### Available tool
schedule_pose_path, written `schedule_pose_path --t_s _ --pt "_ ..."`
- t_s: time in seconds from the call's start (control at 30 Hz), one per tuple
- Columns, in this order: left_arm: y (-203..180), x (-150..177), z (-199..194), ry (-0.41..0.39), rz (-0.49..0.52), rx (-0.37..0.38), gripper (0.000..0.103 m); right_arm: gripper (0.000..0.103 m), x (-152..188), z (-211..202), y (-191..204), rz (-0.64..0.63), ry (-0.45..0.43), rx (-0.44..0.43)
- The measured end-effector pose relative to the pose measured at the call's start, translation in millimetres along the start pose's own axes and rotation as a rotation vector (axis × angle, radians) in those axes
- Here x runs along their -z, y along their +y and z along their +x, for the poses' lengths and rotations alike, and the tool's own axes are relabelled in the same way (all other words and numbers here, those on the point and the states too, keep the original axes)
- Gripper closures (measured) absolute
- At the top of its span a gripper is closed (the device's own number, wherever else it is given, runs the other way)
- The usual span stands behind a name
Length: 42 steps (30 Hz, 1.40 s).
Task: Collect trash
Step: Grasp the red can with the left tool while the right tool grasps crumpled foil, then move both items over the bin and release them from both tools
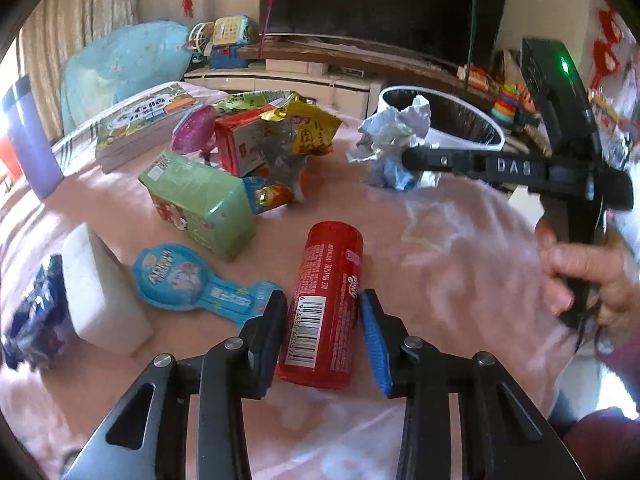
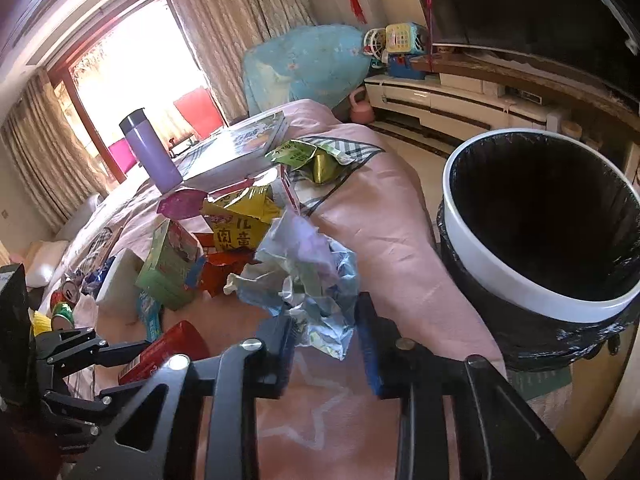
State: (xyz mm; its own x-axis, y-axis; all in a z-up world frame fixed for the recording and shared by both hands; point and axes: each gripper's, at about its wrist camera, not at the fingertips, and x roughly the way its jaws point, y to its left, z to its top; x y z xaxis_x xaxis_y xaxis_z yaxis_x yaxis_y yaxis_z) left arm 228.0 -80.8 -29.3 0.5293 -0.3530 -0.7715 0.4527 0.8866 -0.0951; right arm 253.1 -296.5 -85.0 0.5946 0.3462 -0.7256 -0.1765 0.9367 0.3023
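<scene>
The left gripper (image 1: pixel 322 320) is sitting open around a red can (image 1: pixel 326 304) that is lying on its side on the pink bed (image 1: pixel 440 248). One finger is on each side of the can, very close, but I am not sure they are squeezing it yet. It looks like the can is being lined up for a grab.

The right gripper (image 2: pixel 326 332) is pinching a crumpled wrapper ball (image 2: pixel 304 272) and seems to be holding it just above the bed. Its fingers are closed in on the bottom of the ball. The bin (image 2: pixel 516 280) with the black bag is standing just beside the edge of the bed, to the right, and its mouth is wide open. So the ball probably only needs a short trip sideways.

More trash is piling up behind: a green box (image 1: pixel 200 204), a yellow bag (image 1: pixel 308 128) and a blue wrapper (image 1: pixel 192 280). The bed near the bin is bare, so there is room to swing across.
</scene>
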Motion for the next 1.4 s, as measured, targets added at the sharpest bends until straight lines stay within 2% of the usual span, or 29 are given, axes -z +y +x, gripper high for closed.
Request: schedule_pose_path --t_s 0.07,0.17,0.33,0.57,0.73,1.0,1.4 --pt "-5 -1 -3 -0.019 -0.018 0.009 0.067 0.080 1 -5 -1 0.005 -0.006 -0.008" --pt "-13 -2 -5 -0.032 -0.016 0.024 0.068 0.081 4 -16 -5 0.015 -0.022 -0.016" --pt "-26 0 5 0.009 0.029 -0.017 0.067 0.081 7 -25 -9 0.029 -0.029 -0.023" --pt "-28 2 11 0.043 0.014 -0.027 0.067 0.081 10 -30 -12 0.037 -0.038 -0.037" --pt "-34 -4 14 0.026 -0.011 -0.016 0.070 0.081 11 -33 -16 0.051 -0.045 -0.048" --pt "-48 -31 10 -0.050 -0.049 0.033 0.070 0.082 1 -63 -35 0.073 -0.108 -0.041" --pt "-78 -80 36 -0.105 -0.002 0.082 0.070 0.082 -14 -92 -94 0.149 -0.171 0.045"
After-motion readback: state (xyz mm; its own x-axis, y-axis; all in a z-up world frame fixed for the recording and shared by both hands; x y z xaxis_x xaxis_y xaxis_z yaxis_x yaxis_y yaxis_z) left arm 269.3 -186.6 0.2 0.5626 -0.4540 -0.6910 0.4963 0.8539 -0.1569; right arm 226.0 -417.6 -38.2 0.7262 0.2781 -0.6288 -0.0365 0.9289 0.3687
